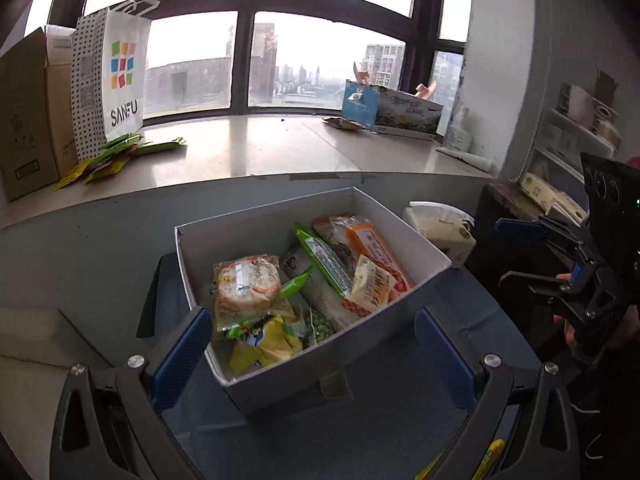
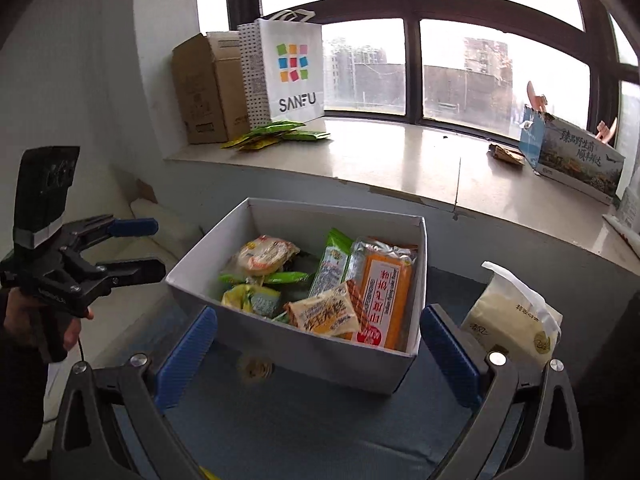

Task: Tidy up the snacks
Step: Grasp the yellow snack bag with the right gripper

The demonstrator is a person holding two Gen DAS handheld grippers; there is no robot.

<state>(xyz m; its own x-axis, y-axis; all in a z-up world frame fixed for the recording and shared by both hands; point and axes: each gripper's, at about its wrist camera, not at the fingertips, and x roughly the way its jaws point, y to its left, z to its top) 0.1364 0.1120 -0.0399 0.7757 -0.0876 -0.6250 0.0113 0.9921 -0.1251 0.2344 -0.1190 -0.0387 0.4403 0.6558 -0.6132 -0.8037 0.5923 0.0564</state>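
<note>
A white open box (image 1: 256, 236) (image 2: 320, 356) stands on a blue-grey surface and holds several snack packets: an orange pack (image 1: 376, 248) (image 2: 386, 292), a round cracker pack (image 1: 246, 284) (image 2: 264, 256), green packets (image 1: 324, 260) (image 2: 334, 260) and a yellow one (image 1: 268, 344) (image 2: 252, 298). My left gripper (image 1: 316, 348) (image 2: 140, 246) is open and empty, just in front of the box. My right gripper (image 2: 318, 348) (image 1: 516, 252) is open and empty, also in front of the box. A cream pouch (image 1: 440, 228) (image 2: 516, 316) stands to the right of the box.
A windowsill (image 1: 260, 148) (image 2: 400, 156) behind carries a SANFU bag (image 1: 116, 80) (image 2: 290, 72), a cardboard carton (image 1: 28, 120) (image 2: 204, 88), loose green and yellow sachets (image 1: 116, 156) (image 2: 276, 134) and a printed box (image 1: 394, 110) (image 2: 576, 156). A shelf (image 1: 572, 144) stands at the right.
</note>
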